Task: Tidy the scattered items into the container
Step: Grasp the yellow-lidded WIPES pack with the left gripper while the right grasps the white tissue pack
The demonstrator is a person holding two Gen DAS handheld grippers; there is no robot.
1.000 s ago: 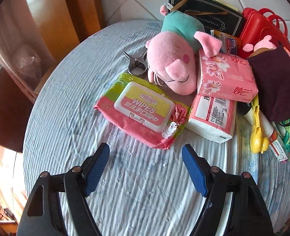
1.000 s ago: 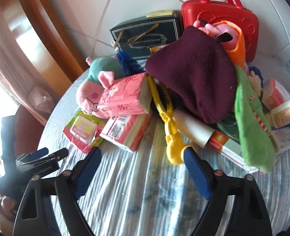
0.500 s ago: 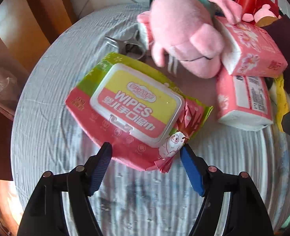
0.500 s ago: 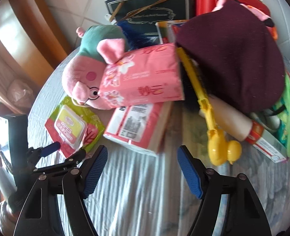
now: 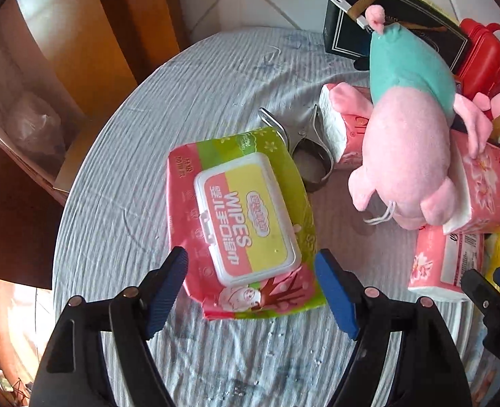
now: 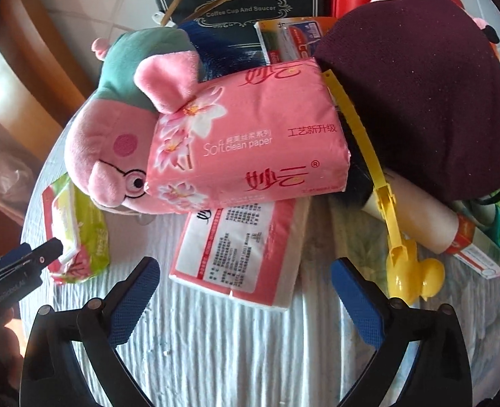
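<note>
A pink and green pack of wet wipes (image 5: pixel 246 227) lies flat on the round table; my left gripper (image 5: pixel 251 283) is open with its near end between the blue pads. The pack also shows in the right wrist view (image 6: pixel 80 237), with the left gripper (image 6: pixel 29 261) beside it. My right gripper (image 6: pixel 245 295) is open just in front of a pink tissue pack (image 6: pixel 239 251). A second tissue pack (image 6: pixel 250 139) lies on top of it, against a pink pig plush (image 6: pixel 114 142). A red case (image 5: pixel 484 54) stands at the back.
A dark maroon cloth (image 6: pixel 419 91), a yellow duck-headed tong (image 6: pixel 399 237), a cream tube (image 6: pixel 419 217) and a black gift box (image 6: pixel 239 3) crowd the back right. A metal clip (image 5: pixel 304 142) lies behind the wipes. The table edge (image 5: pixel 90 156) drops off at left.
My left gripper has swung around the wipes pack, which now points lengthwise between its pads. My right gripper has moved closer to the lower tissue pack.
</note>
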